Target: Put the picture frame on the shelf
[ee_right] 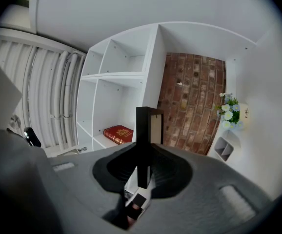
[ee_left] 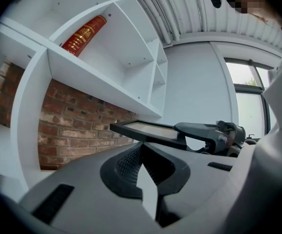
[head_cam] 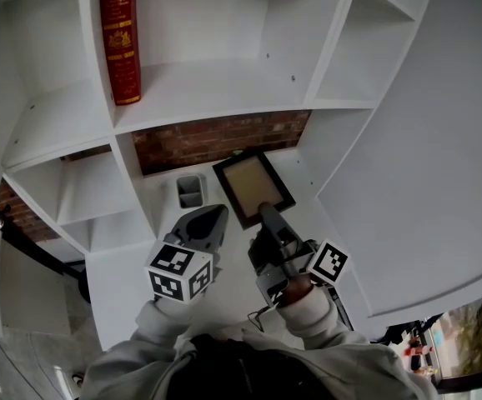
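Observation:
The picture frame is black with a tan inside and hangs in front of the white shelf unit. My right gripper is shut on its near edge. In the right gripper view the frame stands edge-on between the jaws of the right gripper. In the left gripper view the frame lies flat and the right gripper holds it from the right. My left gripper floats just left of the frame. Its jaws meet at the tips with nothing between them.
A red book leans in an upper compartment. A small grey two-slot holder sits on the lower shelf board by the brick back wall. White flowers stand at the right.

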